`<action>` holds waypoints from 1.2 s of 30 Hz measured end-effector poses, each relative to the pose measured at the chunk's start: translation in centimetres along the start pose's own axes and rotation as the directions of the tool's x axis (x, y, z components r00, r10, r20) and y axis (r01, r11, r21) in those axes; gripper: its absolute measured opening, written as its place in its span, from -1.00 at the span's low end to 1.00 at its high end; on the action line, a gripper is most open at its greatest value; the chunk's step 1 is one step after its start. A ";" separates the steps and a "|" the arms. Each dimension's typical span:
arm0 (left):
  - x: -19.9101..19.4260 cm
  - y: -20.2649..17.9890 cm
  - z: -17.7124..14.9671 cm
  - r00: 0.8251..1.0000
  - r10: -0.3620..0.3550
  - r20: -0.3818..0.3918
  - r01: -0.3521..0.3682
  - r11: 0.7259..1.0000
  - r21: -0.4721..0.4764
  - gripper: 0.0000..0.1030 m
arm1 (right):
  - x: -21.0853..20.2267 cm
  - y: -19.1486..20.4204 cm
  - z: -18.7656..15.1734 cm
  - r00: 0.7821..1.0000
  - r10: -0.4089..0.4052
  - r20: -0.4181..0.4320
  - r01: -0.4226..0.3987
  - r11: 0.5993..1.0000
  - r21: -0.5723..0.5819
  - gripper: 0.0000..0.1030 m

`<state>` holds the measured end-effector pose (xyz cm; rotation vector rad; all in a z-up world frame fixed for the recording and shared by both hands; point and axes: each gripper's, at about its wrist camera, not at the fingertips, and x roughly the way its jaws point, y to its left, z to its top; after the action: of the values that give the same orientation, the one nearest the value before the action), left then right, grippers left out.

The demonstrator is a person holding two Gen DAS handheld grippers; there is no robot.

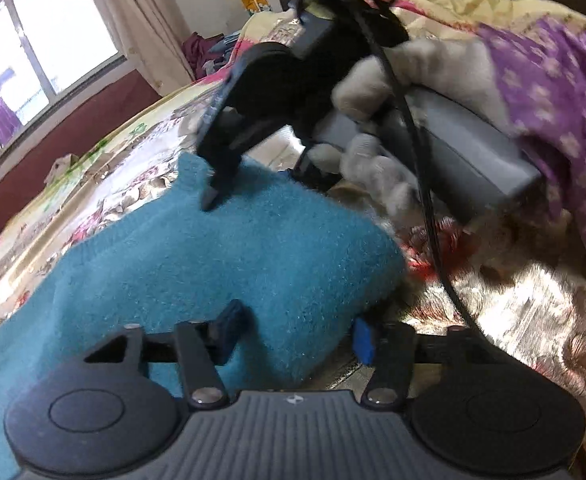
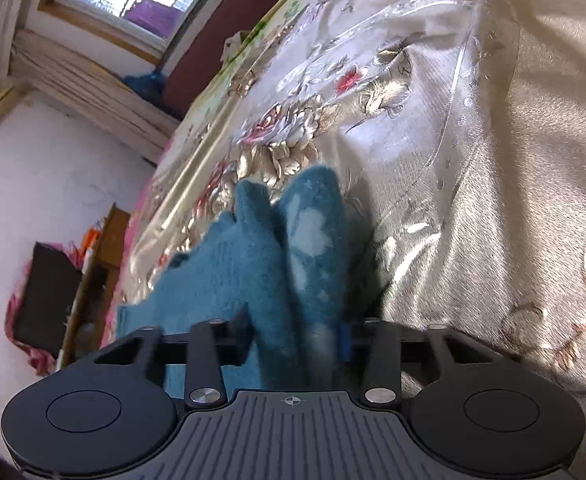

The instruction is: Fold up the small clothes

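Observation:
A fuzzy teal garment lies on the floral bedspread. My left gripper has its blue-tipped fingers spread either side of the garment's near folded edge, open. My right gripper shows in the left wrist view, held by a white-gloved hand, its black fingers pressing down on the garment's far edge. In the right wrist view the right gripper is shut on bunched teal garment with pale heart marks, lifted off the bedspread.
A window with curtains is at the far left. A pile of clothes lies at the bed's far end. The person's purple floral sleeve and a black cable hang at right. A dark box sits beside the bed.

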<state>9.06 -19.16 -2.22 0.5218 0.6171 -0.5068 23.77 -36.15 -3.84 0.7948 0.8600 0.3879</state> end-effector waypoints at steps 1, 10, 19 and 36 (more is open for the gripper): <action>-0.2 0.4 0.2 1.000 -0.015 0.006 0.015 0.999 -0.030 -0.10 | -0.7 0.0 0.0 1.000 0.014 0.000 -0.014 1.000 0.018 -0.49; -5.2 6.2 0.5 0.987 -0.093 0.133 0.132 0.935 -0.330 -0.44 | -3.7 6.2 0.0 0.994 0.091 0.052 -0.093 0.995 0.023 -0.53; -11.6 16.7 -4.1 0.949 -0.070 0.307 0.263 0.712 -0.651 -0.46 | -0.4 16.7 0.1 0.989 0.139 0.047 -0.140 0.990 0.001 -0.53; -12.1 30.0 -21.7 0.971 0.179 0.156 0.101 0.283 -0.954 -0.65 | 20.2 29.2 -10.0 0.981 -0.143 -0.130 0.114 0.972 -0.205 -0.51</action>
<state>9.20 19.71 -0.42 -0.7330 0.5623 -0.0480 28.25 -0.30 3.62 0.5291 0.9865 0.4122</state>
